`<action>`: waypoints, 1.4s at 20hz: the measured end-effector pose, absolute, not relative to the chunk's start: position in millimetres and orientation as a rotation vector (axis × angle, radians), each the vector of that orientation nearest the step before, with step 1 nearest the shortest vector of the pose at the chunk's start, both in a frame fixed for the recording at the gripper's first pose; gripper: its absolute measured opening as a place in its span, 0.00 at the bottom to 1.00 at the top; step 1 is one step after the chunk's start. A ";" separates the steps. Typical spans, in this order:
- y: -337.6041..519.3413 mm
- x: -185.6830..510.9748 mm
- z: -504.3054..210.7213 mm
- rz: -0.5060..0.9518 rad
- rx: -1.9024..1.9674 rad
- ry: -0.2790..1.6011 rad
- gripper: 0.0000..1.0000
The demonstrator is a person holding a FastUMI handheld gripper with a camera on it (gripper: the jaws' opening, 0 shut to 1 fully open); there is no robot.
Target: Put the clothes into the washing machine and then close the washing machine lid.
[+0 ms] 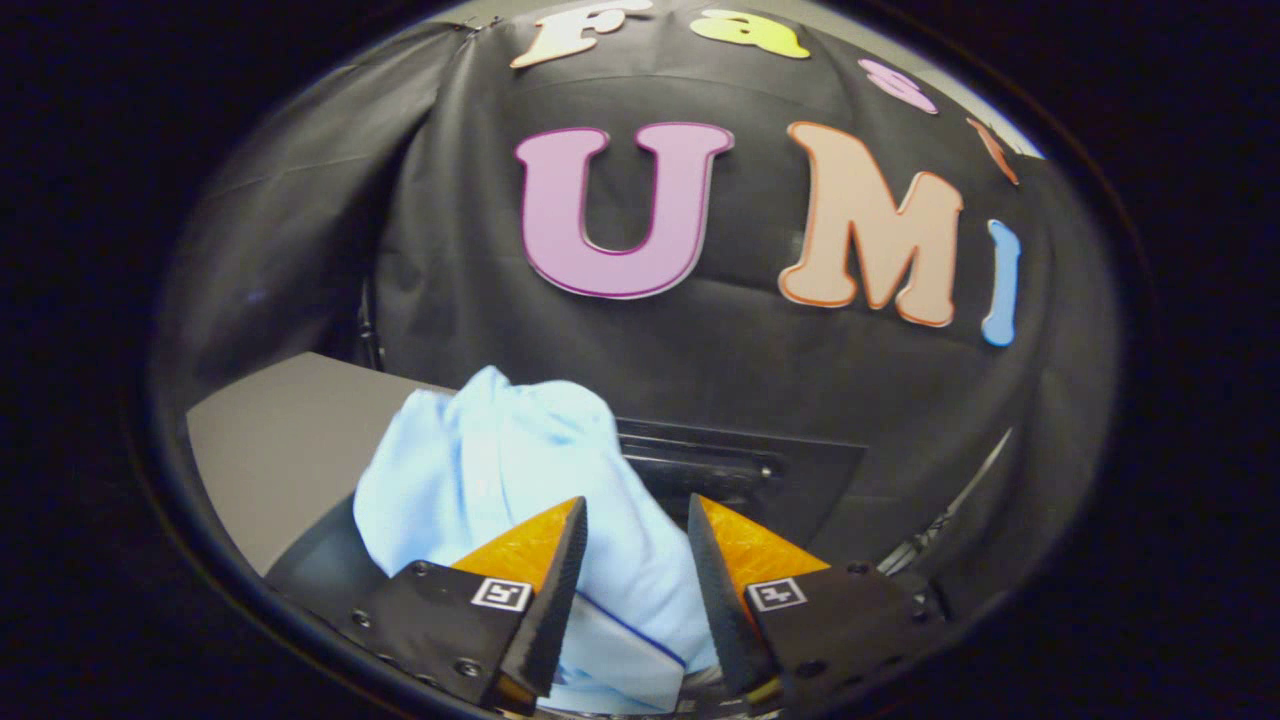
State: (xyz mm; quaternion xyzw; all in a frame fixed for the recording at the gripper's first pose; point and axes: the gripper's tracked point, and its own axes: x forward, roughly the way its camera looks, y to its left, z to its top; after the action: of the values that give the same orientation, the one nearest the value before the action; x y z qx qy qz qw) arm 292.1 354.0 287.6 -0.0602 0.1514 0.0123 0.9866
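A: Gripper (636,540) first, what's it doing?

B: Fingers spread, w/ a fair gap. The light blue cloth (520,480) sits in that gap and bulges up past the tips. Can't tell for sure if both pads (555,590) press on it; looks more like the fabric is bunched loosely btwn them than firmly pinched. The finger faces look ribbed, prob. for grip on soft stuff.

A: Cloth itself?

B: Soft, thin woven fabric, crumpled into a rounded heap w/ folds. A thin dark blue line (640,630) runs across the lower part, maybe a seam or trim. It droops down btwn the fingers, so it'll handle floppy, no stiff edges.

A: And beyond that?

B: Just behind and under the cloth, a dark curved rim (320,560) to the left, prob. the washing machine's opening; can't confirm from here. Beside it a flat grey surface (280,450), smooth, matte. Past the fingertips a dark panel w/ a horizontal slot or handle (700,465), hard plastic by the look. My guess: that's the machine's lid, standing up.

A: So why held there?

B: Judging by layout, the cloth's over or at the opening, going in. Lid closing not yet done.
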 end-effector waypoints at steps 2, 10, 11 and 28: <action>349.0 299.8 281.0 0.023 -0.096 0.302 0.49; 351.0 336.4 295.4 0.012 -0.028 0.233 0.63; 353.6 350.3 300.8 0.006 -0.019 0.214 0.63; 345.6 424.3 272.3 -0.067 -0.031 0.161 0.64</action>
State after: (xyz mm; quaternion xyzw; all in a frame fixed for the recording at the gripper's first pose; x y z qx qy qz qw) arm 424.3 345.6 272.3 -0.0153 0.0806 -0.0332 0.9961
